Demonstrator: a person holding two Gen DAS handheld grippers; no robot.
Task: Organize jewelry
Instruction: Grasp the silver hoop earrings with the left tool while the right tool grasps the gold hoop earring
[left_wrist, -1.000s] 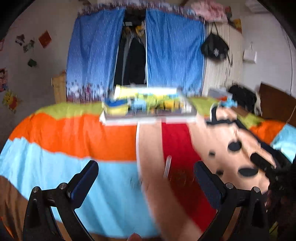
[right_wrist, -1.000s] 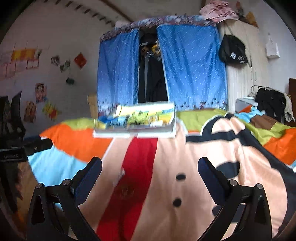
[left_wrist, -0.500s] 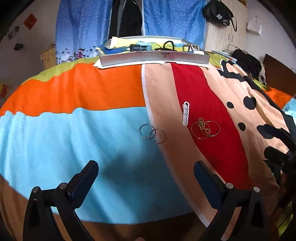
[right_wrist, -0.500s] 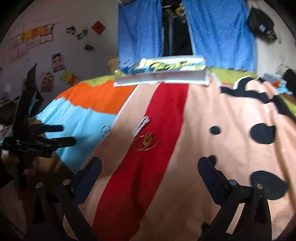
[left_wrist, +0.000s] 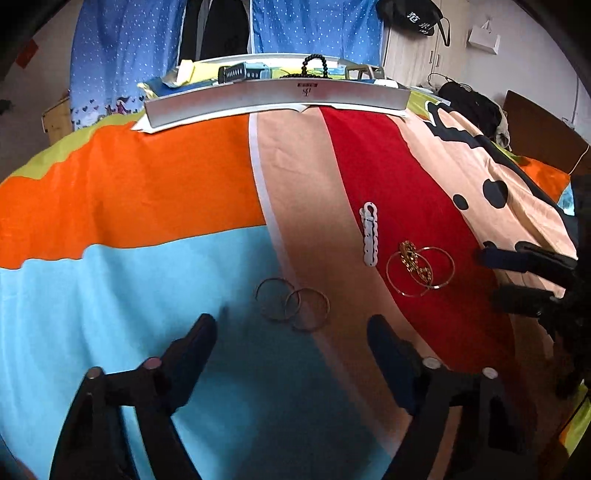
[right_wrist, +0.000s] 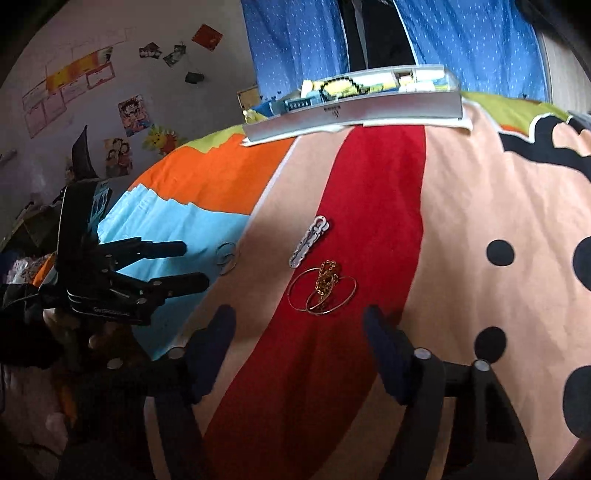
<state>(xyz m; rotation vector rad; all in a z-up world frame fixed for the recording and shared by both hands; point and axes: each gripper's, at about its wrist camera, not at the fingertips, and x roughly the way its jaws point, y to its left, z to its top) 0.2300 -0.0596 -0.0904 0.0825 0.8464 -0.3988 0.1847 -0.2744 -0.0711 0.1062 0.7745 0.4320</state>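
Jewelry lies on a colourful bedspread (left_wrist: 147, 192). Two linked silver rings (left_wrist: 287, 303) sit on the light blue patch, just ahead of my left gripper (left_wrist: 291, 328). Its jaws are closing with nothing between them. A white scalloped clip (left_wrist: 370, 240) and two gold hoops with a gold chain (left_wrist: 415, 264) lie on the red stripe. In the right wrist view the gold hoops (right_wrist: 325, 282) rest right in front of my right gripper (right_wrist: 299, 317), whose jaws are also closing on nothing. The white clip (right_wrist: 308, 242) and silver rings (right_wrist: 226, 256) lie beyond.
A grey organizer tray (left_wrist: 277, 96) holding a black bead bracelet and small items stands at the bed's far edge. Blue curtains (left_wrist: 314, 26) hang behind it. The left gripper (right_wrist: 192, 264) shows at the left of the right wrist view, the right gripper (left_wrist: 517, 273) at the left view's right edge.
Both grippers have tipped down and come lower toward the bedspread, so the jewelry is now close ahead. The fingers of both stand nearer together than before.
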